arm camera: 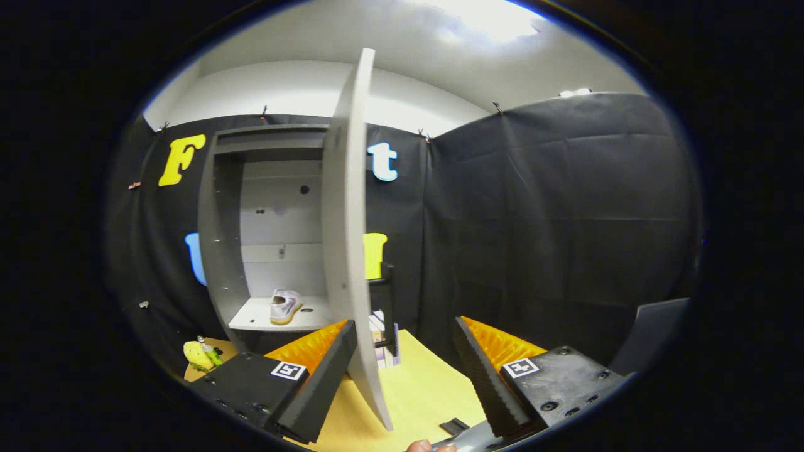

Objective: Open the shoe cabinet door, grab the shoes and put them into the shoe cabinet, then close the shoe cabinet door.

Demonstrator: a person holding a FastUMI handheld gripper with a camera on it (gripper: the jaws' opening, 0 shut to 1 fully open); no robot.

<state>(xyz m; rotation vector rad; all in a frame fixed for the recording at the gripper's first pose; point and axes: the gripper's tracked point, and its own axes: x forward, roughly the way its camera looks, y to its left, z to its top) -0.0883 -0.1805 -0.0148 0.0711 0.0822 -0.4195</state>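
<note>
On the yellow surface (427,383), a shoe (284,306) sits inside the cabinet (221,251); the wide, empty tool (407,370) straddles the door (348,251) edge, likely ready to push it closed.

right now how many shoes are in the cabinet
1. A white shoe stands on the cabinet's bottom shelf, beyond the open gripper. The open door, edge-on between the fingers, hides the shelf's right part, so another could sit there.
</note>
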